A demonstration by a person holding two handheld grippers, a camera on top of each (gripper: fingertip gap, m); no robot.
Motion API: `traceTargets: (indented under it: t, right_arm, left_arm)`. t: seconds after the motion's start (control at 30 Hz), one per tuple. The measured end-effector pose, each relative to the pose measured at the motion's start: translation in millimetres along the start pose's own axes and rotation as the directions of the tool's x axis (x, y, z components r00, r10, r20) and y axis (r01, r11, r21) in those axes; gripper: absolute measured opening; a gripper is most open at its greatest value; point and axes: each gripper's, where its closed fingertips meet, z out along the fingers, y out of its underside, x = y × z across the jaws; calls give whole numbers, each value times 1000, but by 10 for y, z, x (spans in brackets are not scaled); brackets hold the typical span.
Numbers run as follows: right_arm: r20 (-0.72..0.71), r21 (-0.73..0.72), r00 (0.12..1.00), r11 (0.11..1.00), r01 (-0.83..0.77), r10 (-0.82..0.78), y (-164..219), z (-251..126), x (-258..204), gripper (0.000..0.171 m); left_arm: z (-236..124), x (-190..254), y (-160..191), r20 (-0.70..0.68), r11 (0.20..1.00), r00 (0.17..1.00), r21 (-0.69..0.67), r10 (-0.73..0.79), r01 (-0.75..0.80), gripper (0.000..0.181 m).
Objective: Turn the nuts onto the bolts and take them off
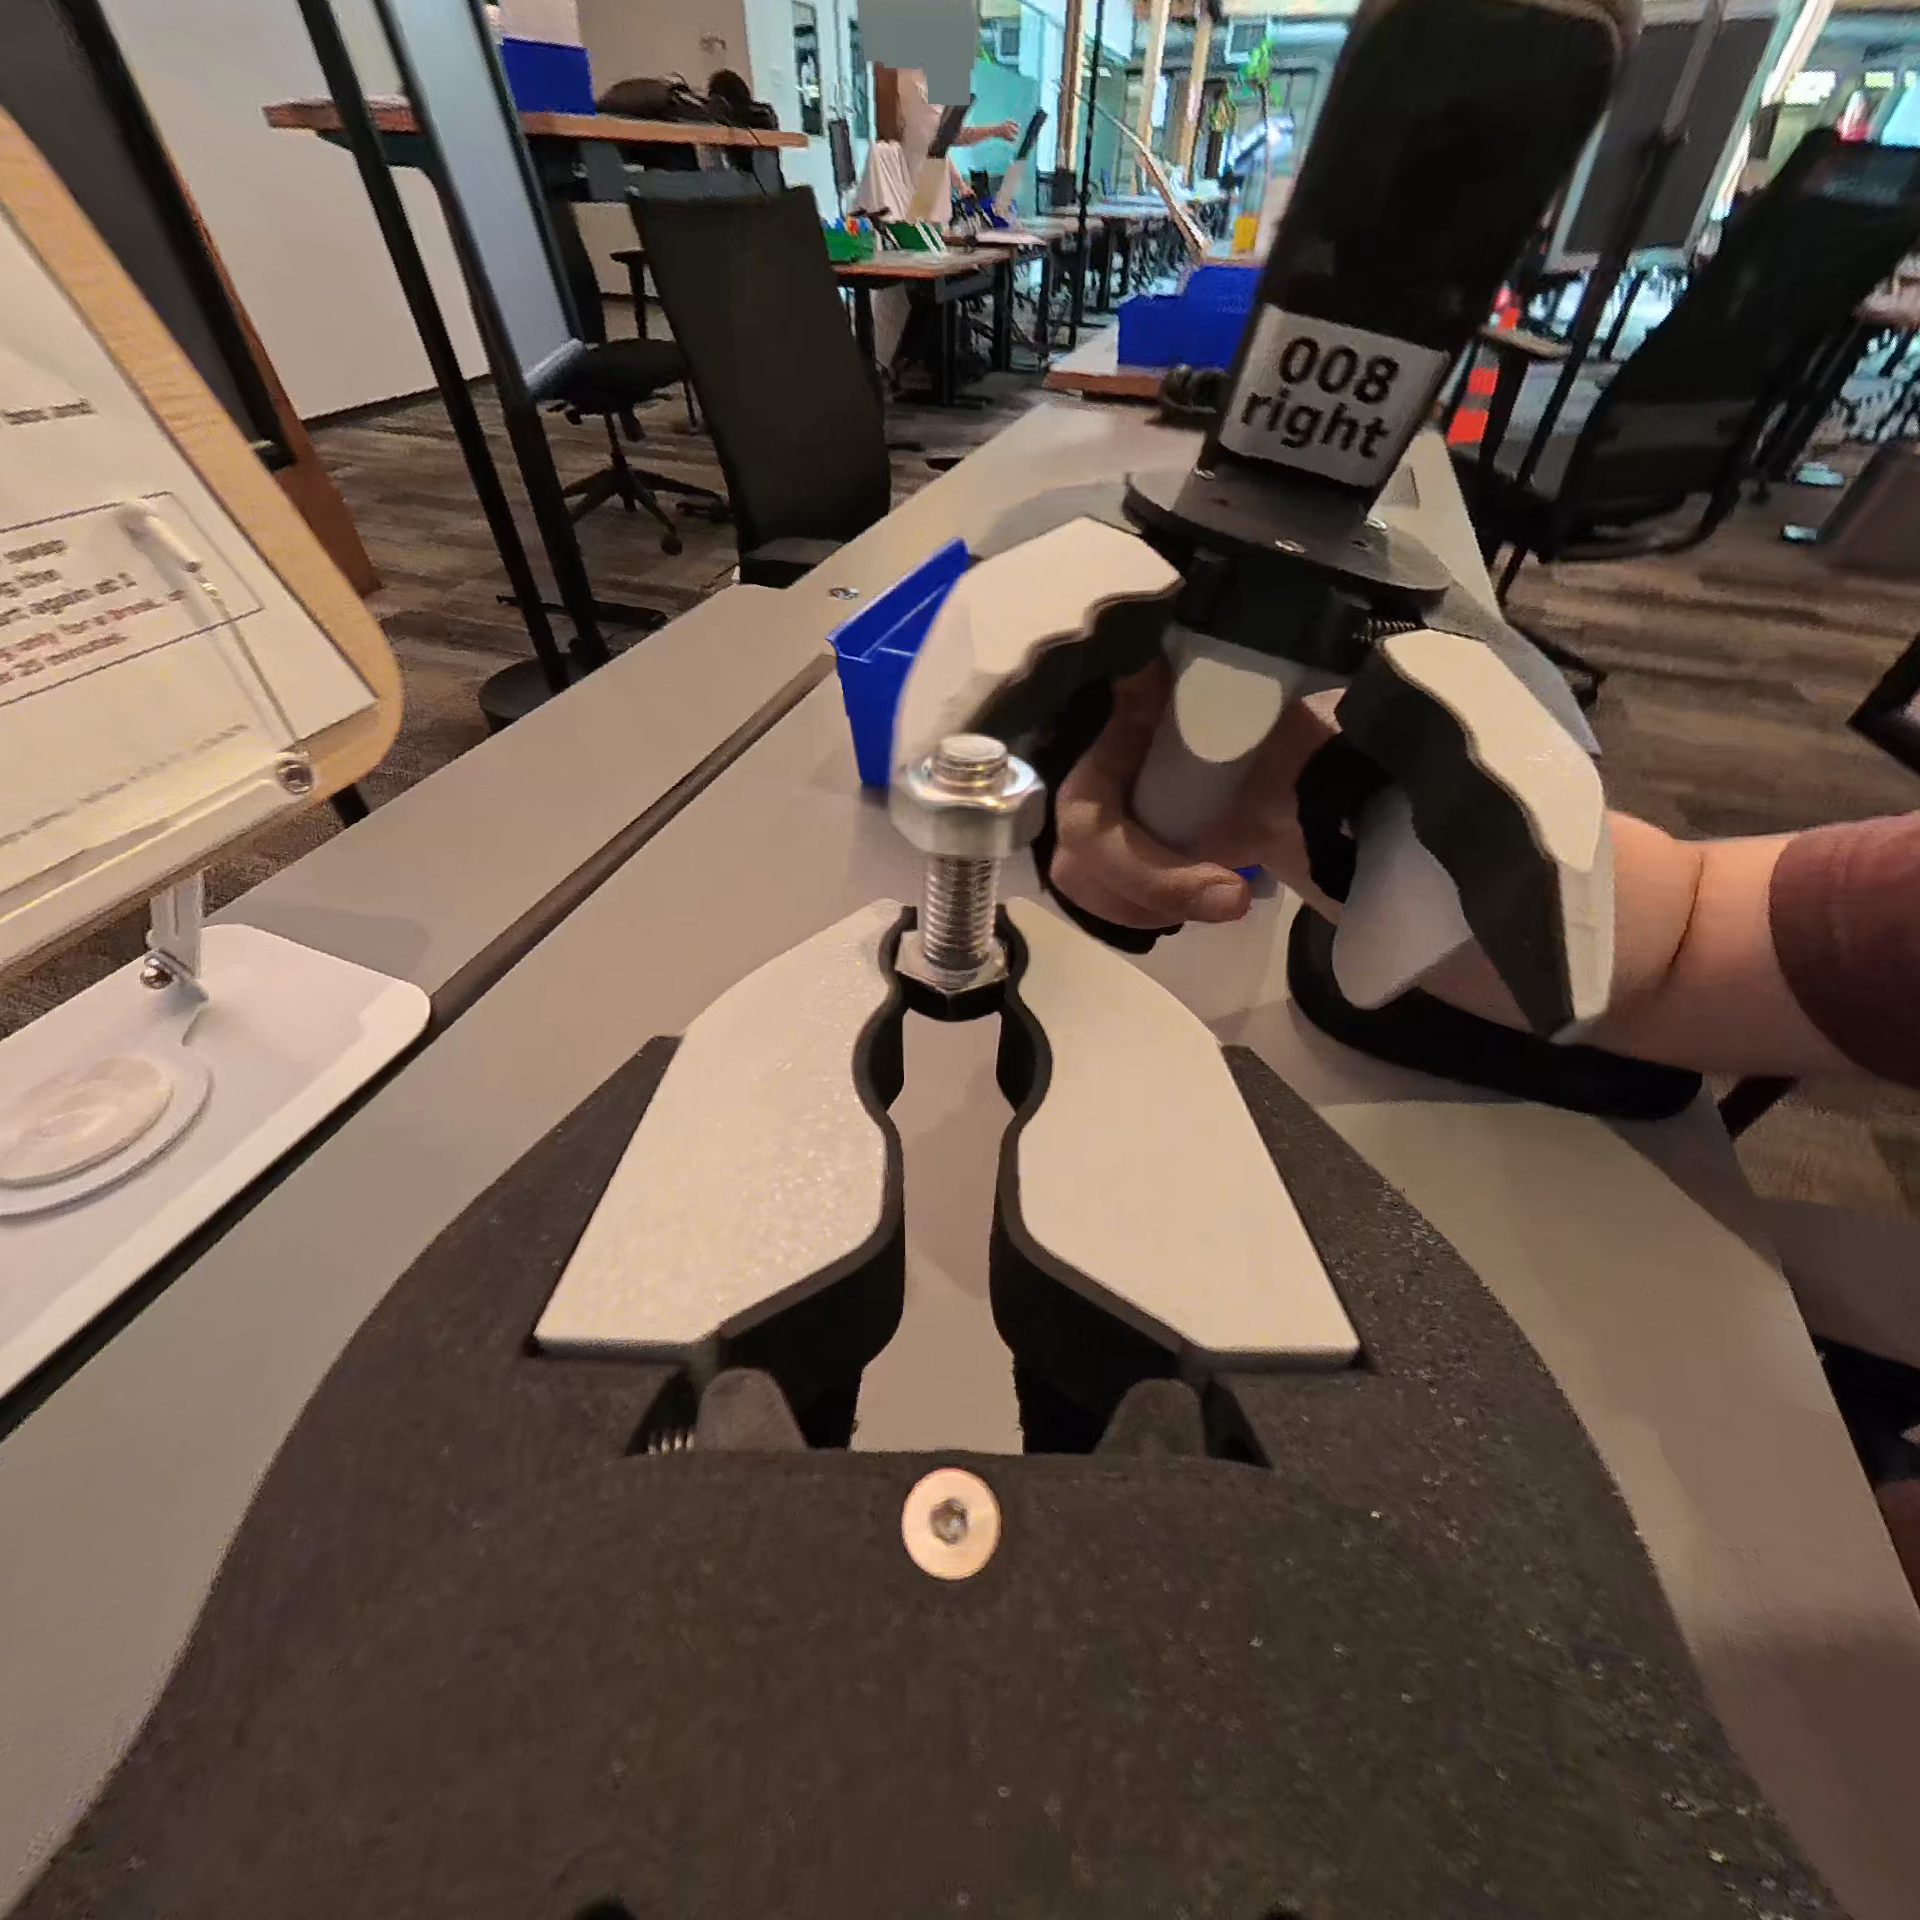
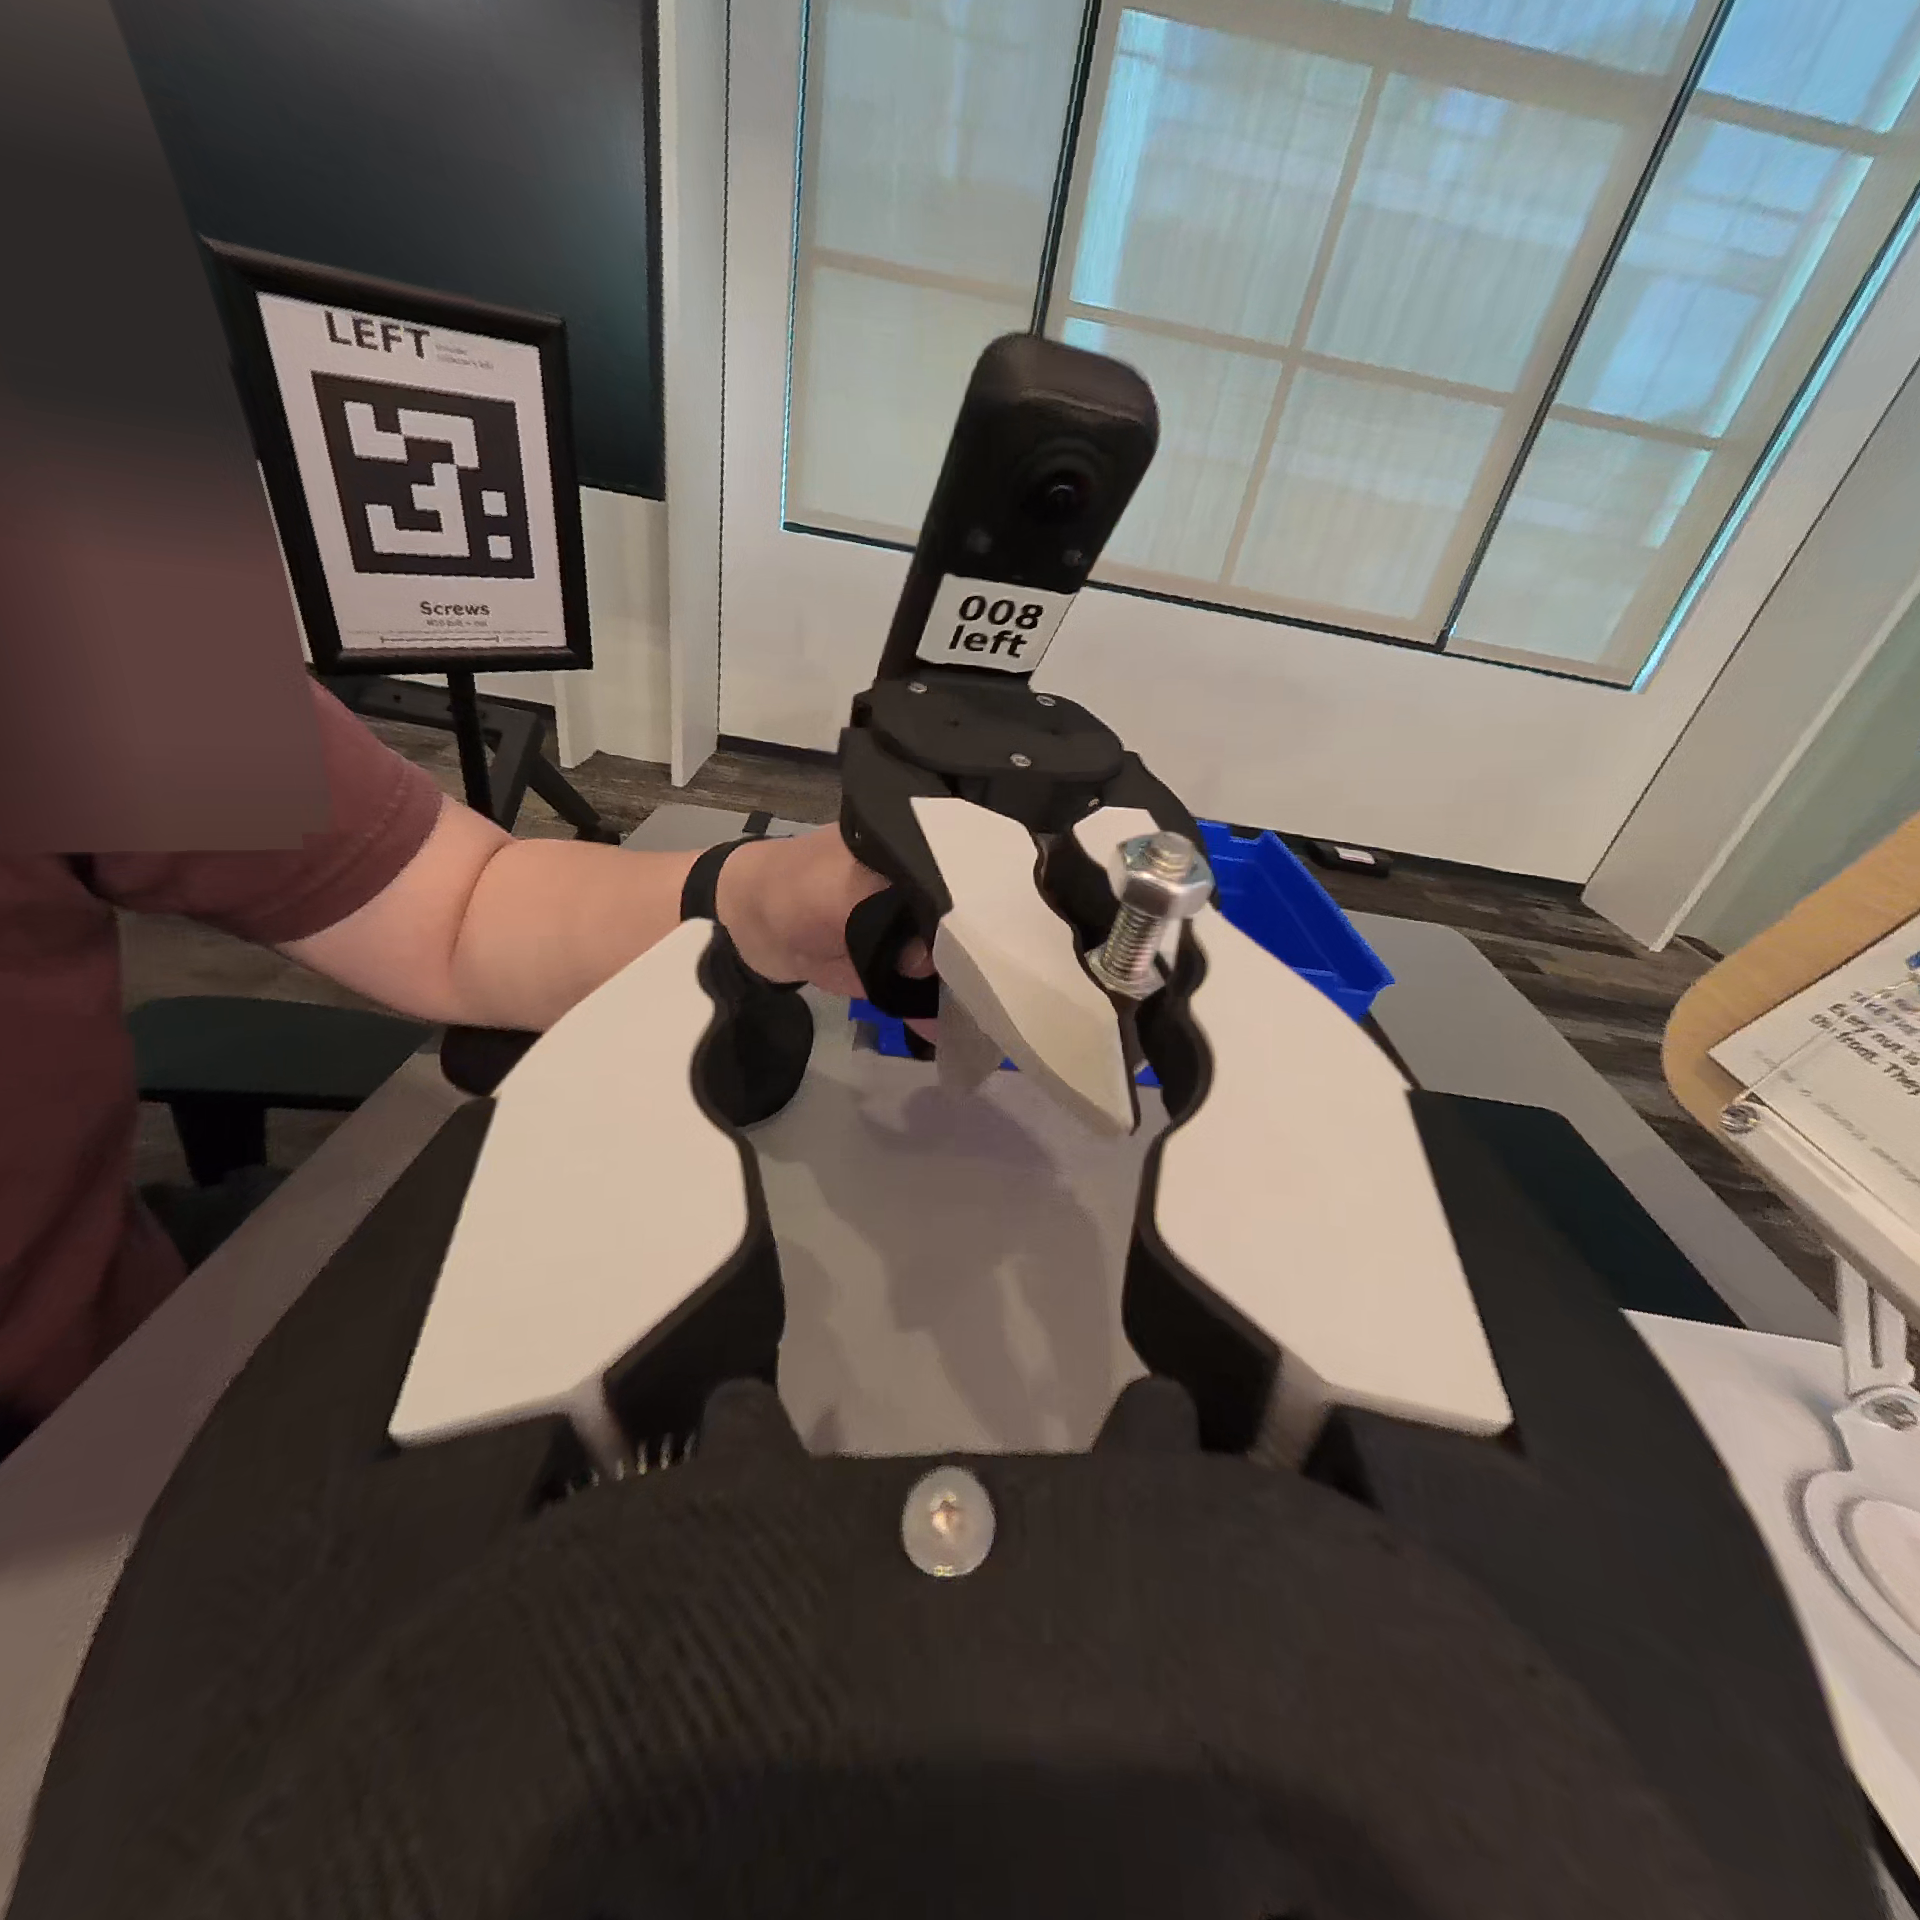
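Bolt (image 1: 961,914) stands upright, head down, pinched at the tips of my left claw (image 1: 951,961); threads rise clear above the fingers. Nut (image 1: 968,805) sits near the top of the shank, a little thread showing above it. I read that as either just started or nearly off; can't tell which from here.

Left claw: nearly closed, clamped on the bolt's hex head. My guess at why: holding the head low stops the bolt from spinning and leaves the whole shank free for the other claw.

Right claw (image 2: 951,1003): spread wide, nothing in it. In the left wrist view one of its fingers (image 1: 997,665) arches just behind and above the nut; touching or not, I can't say. In its own view the nut (image 2: 1162,871) lies forward and toward the right finger, not centred in the gap. I judge the next move needs the nut centred between the fingers before closing on its flats.

Beyond the left claw's tips, a blue bin (image 1: 894,665) on the grey table (image 1: 623,966), probably for parts. To the left claw's left, a sign on a white stand (image 1: 177,1049).
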Motion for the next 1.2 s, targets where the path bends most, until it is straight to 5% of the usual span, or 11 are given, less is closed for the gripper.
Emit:
traceTargets:
  t: [0.2,0.37,0.47,0.7,0.97,1.03,1.2]
  right_arm:
    - [-80,46,995,998,-51,55,-10,62,124,91]
    - [13,19,998,998,-65,65,13,113,-35,91]
    - [26,29,1000,999,-14,13,-47,-24,-30,62]
    - [-93,62,990,993,-99,105,-27,-68,239,56]
    - [-25,55,994,993,-101,103,-33,30,87,70]
    - [-23,20,997,997,-74,75,-28,-36,90,42]
    - [-86,57,987,990,-128,133,-65,-117,249,42]
  left_arm:
    - [54,108,41,-50,1000,999,-22,6,-7,13]
    - [97,133,40,-38,1000,999,-19,10,-11,13]
    - [-48,-92,-18,15,998,998,20,-56,56,13]
    - [-50,-2,-41,-35,999,998,15,-49,49,13]
    - [58,84,42,-45,999,999,-25,-20,19,13]
    - [-2,-37,3,1,999,999,5,-52,52,13]
    - [-82,-99,-57,-21,992,993,53,-114,115,13]
